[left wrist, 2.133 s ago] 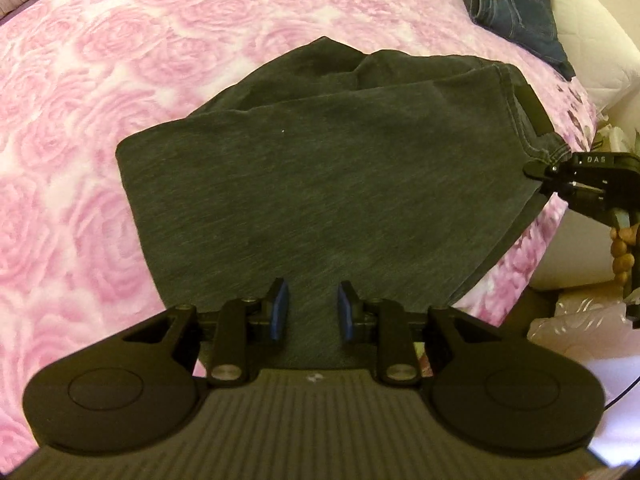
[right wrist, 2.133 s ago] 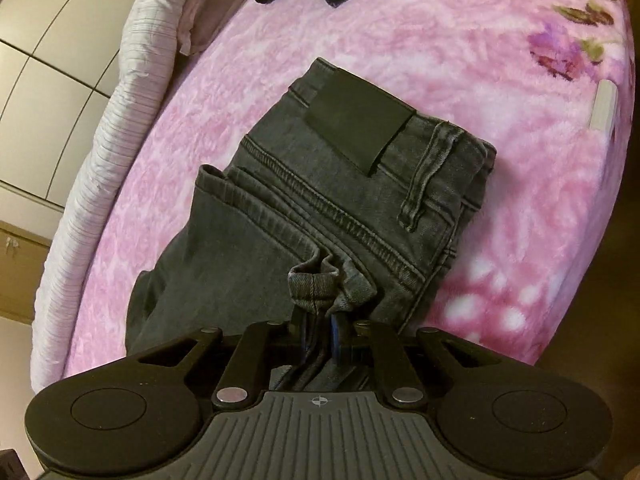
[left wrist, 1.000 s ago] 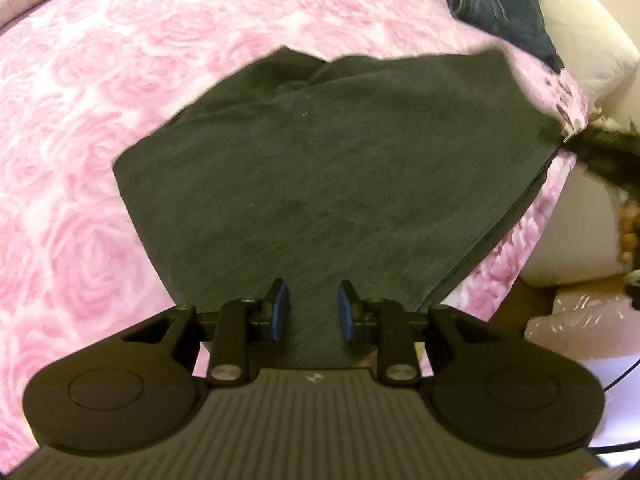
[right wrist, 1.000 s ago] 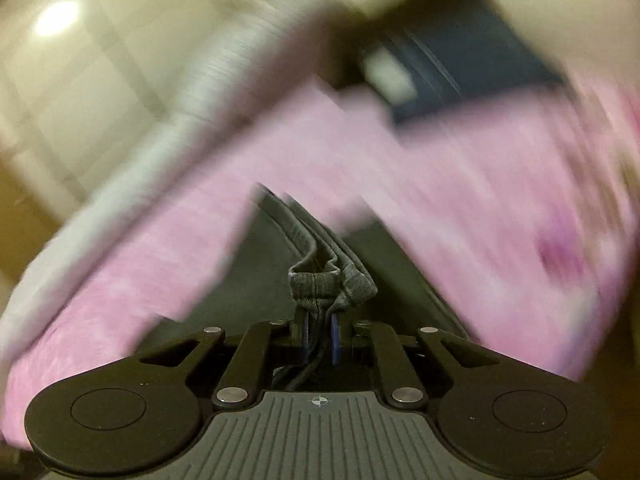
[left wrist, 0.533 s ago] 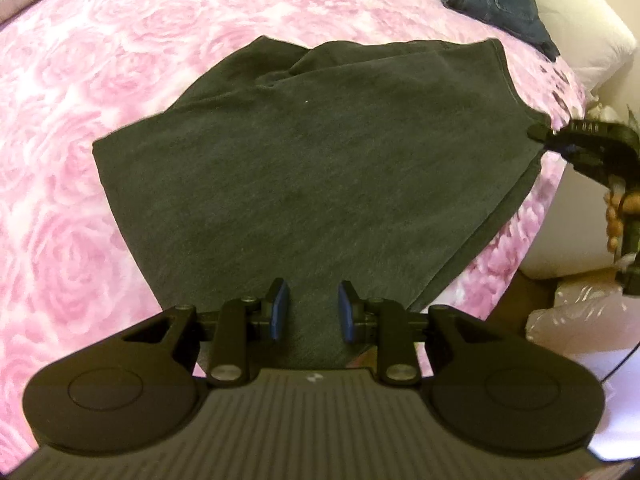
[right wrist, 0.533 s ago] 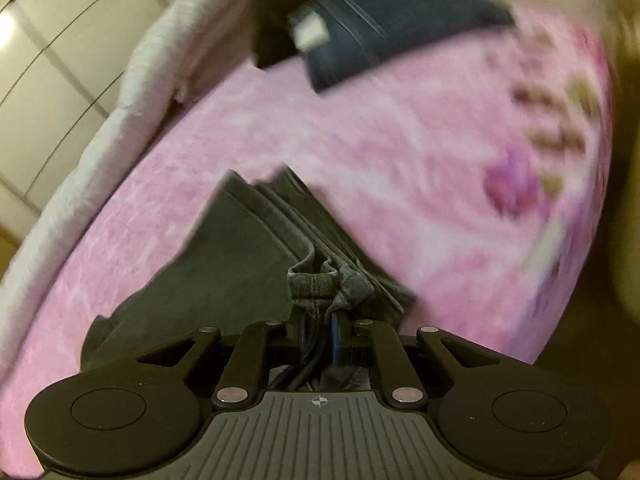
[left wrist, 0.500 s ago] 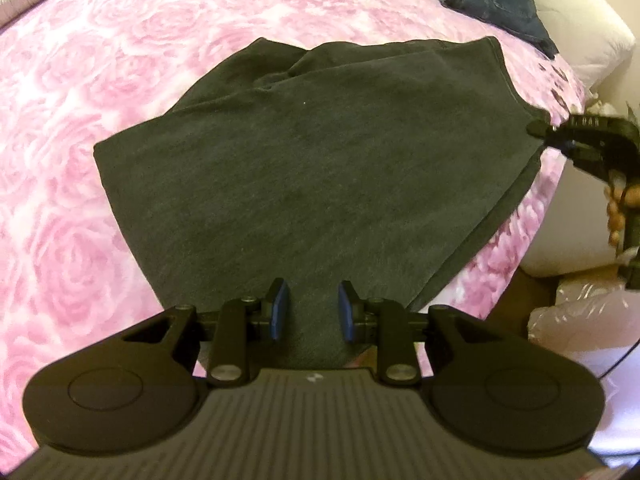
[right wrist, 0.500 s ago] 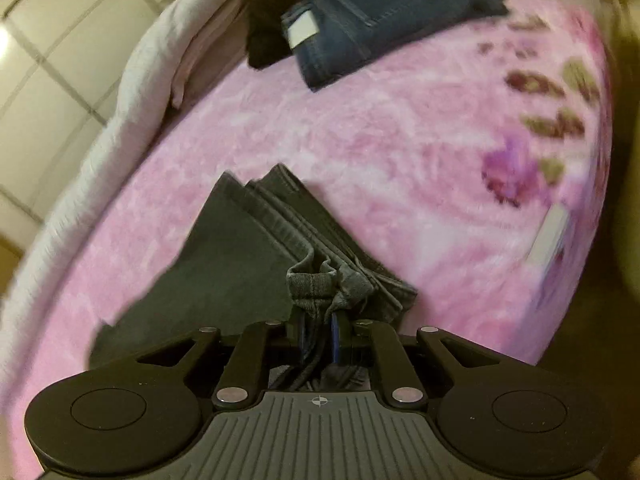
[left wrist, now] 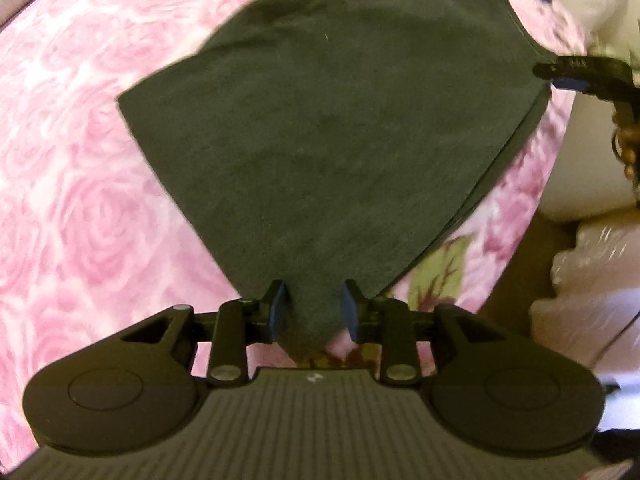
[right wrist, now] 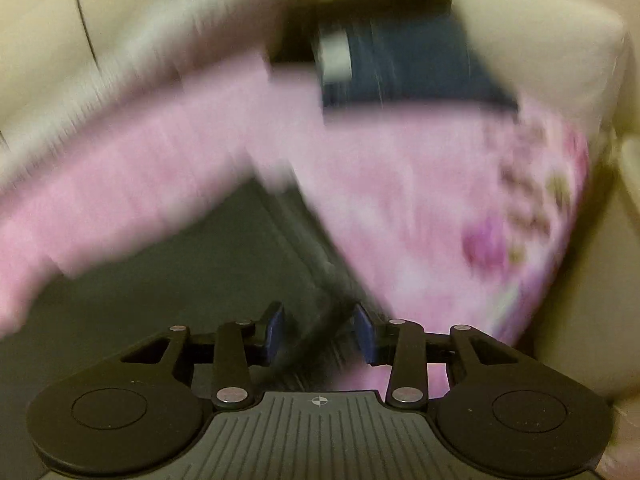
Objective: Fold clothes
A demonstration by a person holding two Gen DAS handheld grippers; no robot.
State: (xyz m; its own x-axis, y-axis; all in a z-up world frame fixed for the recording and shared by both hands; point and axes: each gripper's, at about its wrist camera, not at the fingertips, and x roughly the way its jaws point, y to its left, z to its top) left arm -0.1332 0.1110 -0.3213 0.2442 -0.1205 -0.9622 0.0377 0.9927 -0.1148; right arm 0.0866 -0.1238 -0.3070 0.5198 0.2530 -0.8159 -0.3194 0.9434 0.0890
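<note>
The folded dark grey jeans [left wrist: 332, 136] lie flat on the pink rose-patterned bedspread [left wrist: 68, 184]. My left gripper [left wrist: 312, 316] is open, its blue pads on either side of the jeans' near corner without clamping it. My right gripper [right wrist: 320, 330] is open in its own blurred view, with the jeans' [right wrist: 224, 264] edge lying between its pads. It also shows in the left wrist view [left wrist: 568, 78] at the jeans' far right corner.
Folded blue jeans [right wrist: 408, 64] and a dark garment lie at the far end of the bed, next to a white pillow [right wrist: 560, 40]. The bed's edge [left wrist: 532, 216] runs on the right, with crinkled plastic bags [left wrist: 592, 272] beside it.
My right gripper has opened and let go of the jeans' bunched edge; its view is swinging. The jeans slid away from my left gripper, so only their corner lies between its pads.
</note>
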